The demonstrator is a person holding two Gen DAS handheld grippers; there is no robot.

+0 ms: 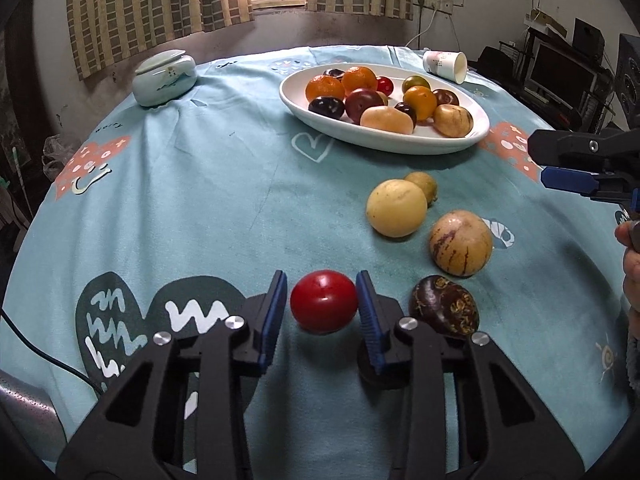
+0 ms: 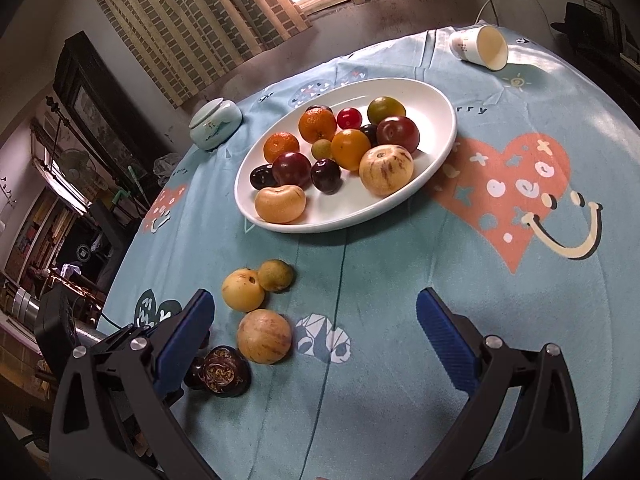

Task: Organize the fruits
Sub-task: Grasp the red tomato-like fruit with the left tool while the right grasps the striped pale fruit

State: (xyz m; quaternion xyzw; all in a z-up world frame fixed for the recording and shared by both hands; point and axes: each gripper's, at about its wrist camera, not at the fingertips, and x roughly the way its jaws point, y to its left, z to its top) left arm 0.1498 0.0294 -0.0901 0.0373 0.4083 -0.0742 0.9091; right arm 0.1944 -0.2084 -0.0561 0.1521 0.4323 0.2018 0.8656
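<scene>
On the blue-clothed worktop, left gripper fingers clamp the smooth, firm red fruit across its middle; right gripper fingers gape empty.

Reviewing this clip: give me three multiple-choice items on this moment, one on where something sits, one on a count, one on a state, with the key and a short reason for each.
1. Where is the red fruit?
A. On the white plate
B. Between the left gripper's fingers
C. Inside the paper cup

2. How many fruits lie loose on the tablecloth beside the red one?
A. Two
B. Four
C. Six

3. How does the paper cup stand?
A. Upright
B. Tipped on its side
C. Upside down

Key: 1 B, the left gripper has a blue pad on each side of it. 2 B, two pale yellow ones, a striped one and a dark one lie off the white plate. 3 B, its open mouth faces sideways.
</scene>
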